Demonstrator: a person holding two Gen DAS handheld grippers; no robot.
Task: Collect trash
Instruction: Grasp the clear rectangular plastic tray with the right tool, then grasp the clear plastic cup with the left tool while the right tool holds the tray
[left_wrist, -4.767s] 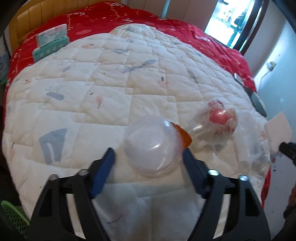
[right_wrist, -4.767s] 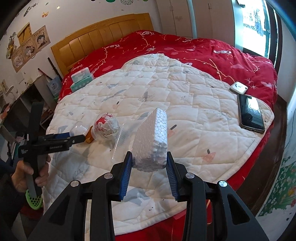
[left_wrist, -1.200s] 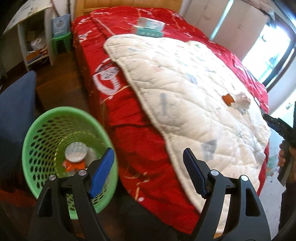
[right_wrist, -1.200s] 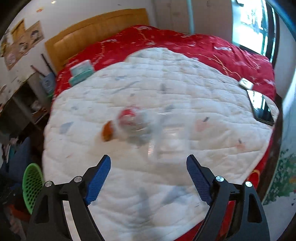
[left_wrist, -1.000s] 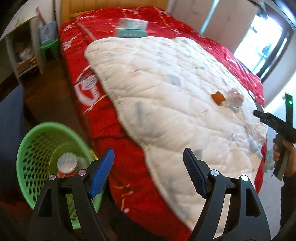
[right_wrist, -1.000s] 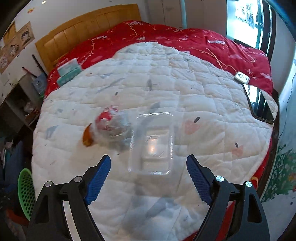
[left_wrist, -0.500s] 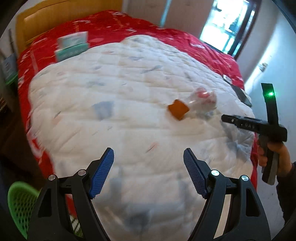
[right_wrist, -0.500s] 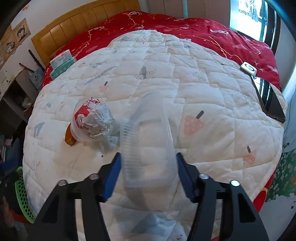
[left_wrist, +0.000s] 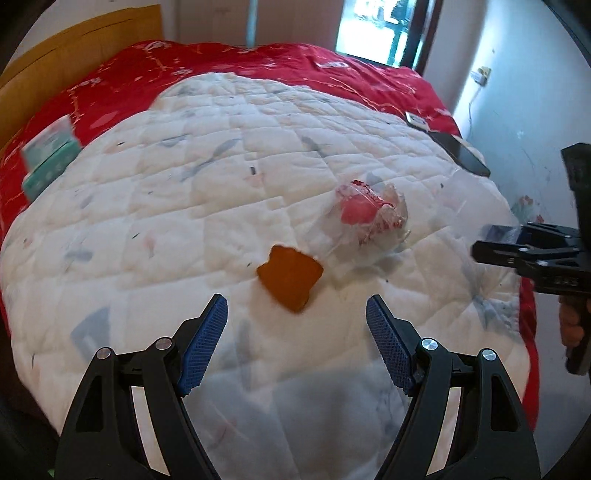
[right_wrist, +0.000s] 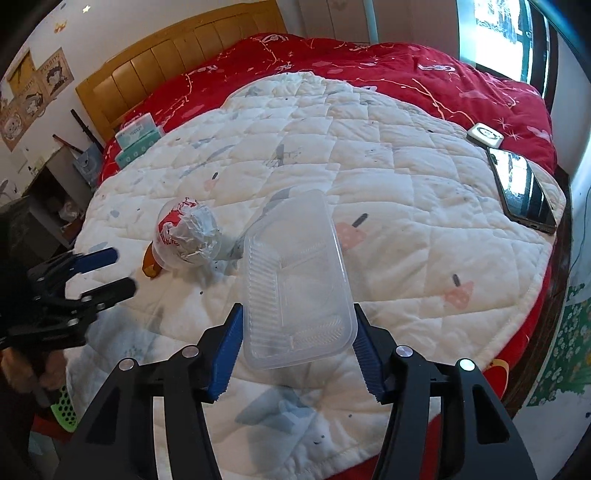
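Note:
My right gripper (right_wrist: 297, 349) is shut on a clear plastic tray (right_wrist: 295, 280) and holds it tilted above the white quilt (right_wrist: 388, 206). The tray also shows at the right of the left wrist view (left_wrist: 469, 199). A clear cup with red print and crumpled paper inside (right_wrist: 186, 232) lies on the quilt, left of the tray. An orange scrap (left_wrist: 290, 278) lies against the cup (left_wrist: 365, 221). My left gripper (left_wrist: 297, 343) is open and empty, just short of the orange scrap.
A phone (right_wrist: 522, 190) and a small white device (right_wrist: 485, 136) lie at the bed's right edge. Tissue packs (right_wrist: 138, 142) sit near the wooden headboard (right_wrist: 177, 62). A green basket (right_wrist: 64, 406) stands on the floor at the left.
My right gripper closed on the clear tray and lifted it. My left gripper swung from the green basket over the bed and moved close to the orange scrap.

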